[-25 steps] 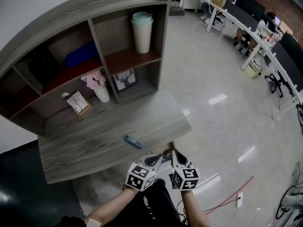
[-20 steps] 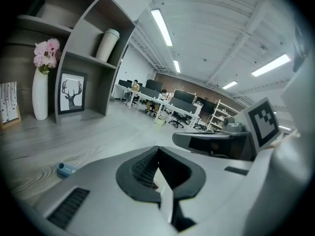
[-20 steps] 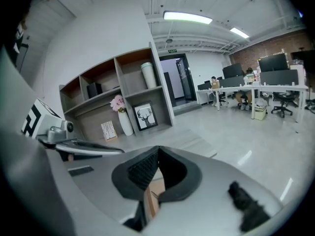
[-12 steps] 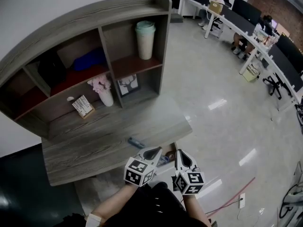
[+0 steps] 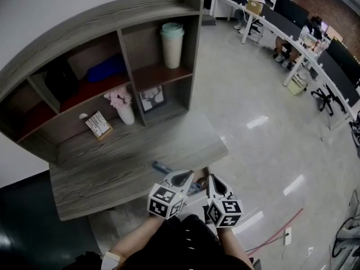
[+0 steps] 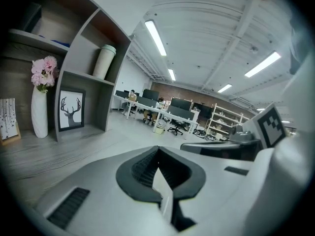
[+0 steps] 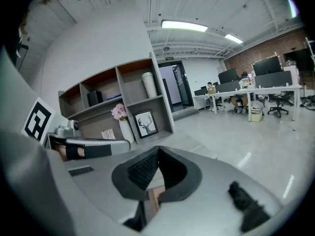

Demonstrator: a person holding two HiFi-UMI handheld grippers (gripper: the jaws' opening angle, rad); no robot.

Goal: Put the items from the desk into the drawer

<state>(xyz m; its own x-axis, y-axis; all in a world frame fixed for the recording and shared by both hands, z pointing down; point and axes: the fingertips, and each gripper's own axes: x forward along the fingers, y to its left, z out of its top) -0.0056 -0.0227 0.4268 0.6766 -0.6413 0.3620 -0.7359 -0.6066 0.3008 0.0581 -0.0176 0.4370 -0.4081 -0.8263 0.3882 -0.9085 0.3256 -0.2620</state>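
Note:
A small blue item (image 5: 161, 166) lies on the grey wooden desk (image 5: 107, 176) near its front edge. My left gripper (image 5: 185, 176) hovers just right of it at the desk's front corner, jaws shut on nothing. Close beside it, my right gripper (image 5: 213, 180) is off the desk edge, also shut and empty. Something brownish (image 5: 198, 188) shows low between the two grippers; I cannot tell whether it is the drawer. In the left gripper view the fingertips (image 6: 157, 150) meet, and in the right gripper view the tips (image 7: 158, 150) meet too.
Shelving at the back of the desk holds a pale green cup (image 5: 172, 45), a framed deer picture (image 5: 153, 99), a white vase of pink flowers (image 5: 122, 108), a small card (image 5: 98, 124) and a blue object (image 5: 107, 67). Shiny floor lies right, with office desks (image 5: 292, 32) beyond.
Both grippers have edged a little forward toward the desk's front corner since a second ago. Their jaws stay shut, and the blue item has not moved.

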